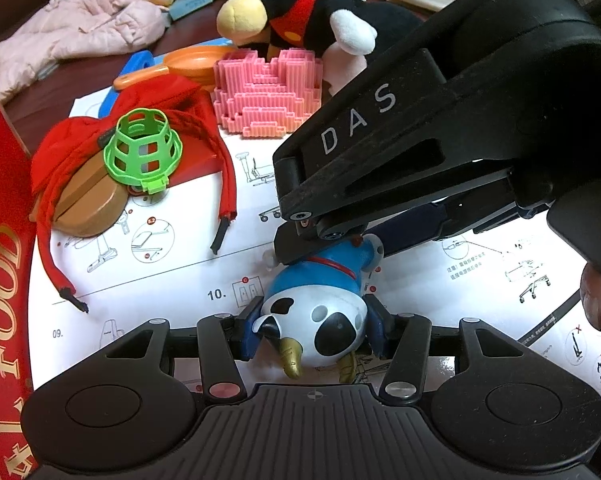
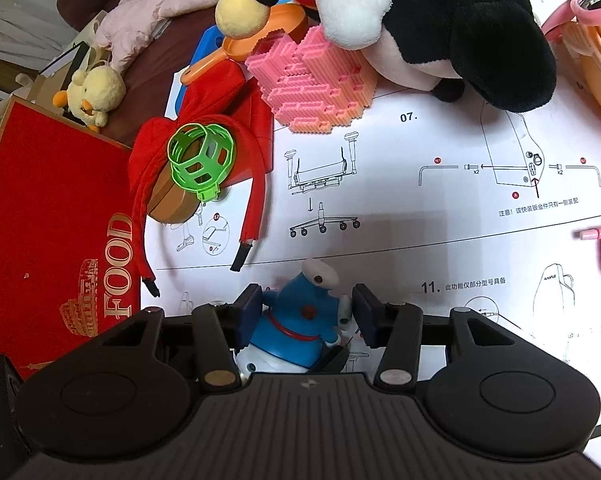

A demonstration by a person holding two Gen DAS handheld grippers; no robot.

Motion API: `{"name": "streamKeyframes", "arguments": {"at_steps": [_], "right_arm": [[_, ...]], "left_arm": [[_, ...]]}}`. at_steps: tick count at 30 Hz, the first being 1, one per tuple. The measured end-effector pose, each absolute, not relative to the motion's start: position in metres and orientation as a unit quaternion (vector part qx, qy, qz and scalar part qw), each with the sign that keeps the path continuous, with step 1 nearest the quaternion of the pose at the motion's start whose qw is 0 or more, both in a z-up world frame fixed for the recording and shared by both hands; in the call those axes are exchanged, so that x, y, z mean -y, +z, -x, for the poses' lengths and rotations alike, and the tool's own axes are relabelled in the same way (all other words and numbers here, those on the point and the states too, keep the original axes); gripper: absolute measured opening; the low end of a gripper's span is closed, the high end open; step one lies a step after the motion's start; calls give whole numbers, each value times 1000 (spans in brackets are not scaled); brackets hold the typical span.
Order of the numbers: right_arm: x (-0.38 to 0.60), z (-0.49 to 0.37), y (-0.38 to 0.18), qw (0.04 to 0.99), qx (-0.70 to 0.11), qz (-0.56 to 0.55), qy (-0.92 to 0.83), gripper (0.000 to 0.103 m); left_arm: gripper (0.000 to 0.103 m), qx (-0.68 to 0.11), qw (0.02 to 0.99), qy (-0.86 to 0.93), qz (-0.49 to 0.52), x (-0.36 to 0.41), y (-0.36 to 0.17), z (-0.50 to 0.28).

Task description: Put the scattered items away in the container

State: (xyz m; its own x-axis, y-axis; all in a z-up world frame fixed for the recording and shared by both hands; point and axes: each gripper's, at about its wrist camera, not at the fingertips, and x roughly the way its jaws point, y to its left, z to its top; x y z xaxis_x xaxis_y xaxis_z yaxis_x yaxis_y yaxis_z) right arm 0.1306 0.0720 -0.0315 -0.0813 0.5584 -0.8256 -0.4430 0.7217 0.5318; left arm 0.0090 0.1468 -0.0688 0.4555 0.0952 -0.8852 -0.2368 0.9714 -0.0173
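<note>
White instruction sheets (image 2: pixel 440 152) cover the table. Nearest, a blue-and-white toy figure (image 1: pixel 320 304) lies on the paper, the left gripper (image 1: pixel 316 324) clamping its head and the right gripper (image 2: pixel 306 312) bracketing its body, contact unclear. Left stands the red FOOD box (image 2: pixel 56 208); beyond, a green cage (image 2: pixel 201 160), pink block (image 2: pixel 312 80) and plush (image 2: pixel 440 20)

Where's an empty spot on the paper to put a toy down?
Bare paper lies between the black plush and the blue figure. It is crowded around the red pouch, green cage and pink block.
</note>
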Motion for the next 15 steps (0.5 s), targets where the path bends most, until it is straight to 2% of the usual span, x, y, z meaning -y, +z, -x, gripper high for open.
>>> {"name": "streamKeyframes", "arguments": {"at_steps": [15], "right_arm": [[-62, -119, -3, 694, -609, -49, 381, 55]], "left_arm": [[53, -490, 864, 104, 57, -139, -42, -1]]}}
